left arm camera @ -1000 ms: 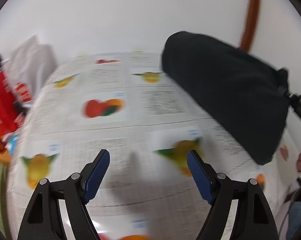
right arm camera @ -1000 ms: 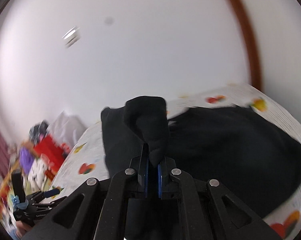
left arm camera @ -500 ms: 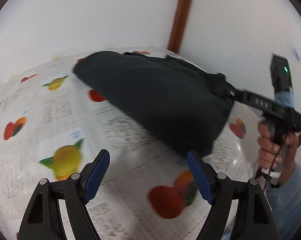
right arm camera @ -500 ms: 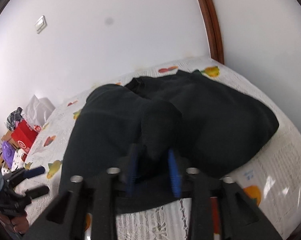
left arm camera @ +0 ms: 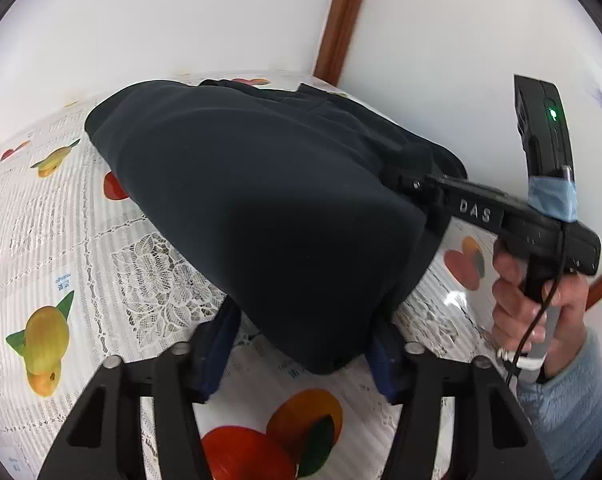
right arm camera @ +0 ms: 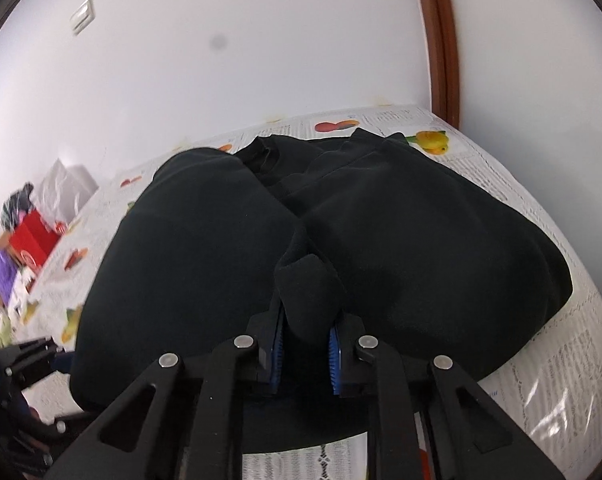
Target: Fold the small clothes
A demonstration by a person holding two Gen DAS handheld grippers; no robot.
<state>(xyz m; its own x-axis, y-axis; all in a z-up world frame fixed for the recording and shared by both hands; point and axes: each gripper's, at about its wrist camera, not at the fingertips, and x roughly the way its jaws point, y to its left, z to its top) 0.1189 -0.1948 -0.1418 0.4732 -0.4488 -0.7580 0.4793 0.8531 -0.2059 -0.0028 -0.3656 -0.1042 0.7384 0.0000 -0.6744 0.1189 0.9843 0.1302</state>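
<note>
Since a second before, our left gripper [left arm camera: 301, 344] had reached the dark garment [left arm camera: 269, 200], jaws closing around its hem; right gripper [right arm camera: 305, 340] jaws were closing on a fold. Only our right view showed clutter [right arm camera: 29, 236] at nine o'clock.

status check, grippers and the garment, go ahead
Right gripper closing on a fold of the dark garment. Left gripper closing around its near corner. Nothing in the way.

Bright, even light; fisheye-bent, blurred edges.
</note>
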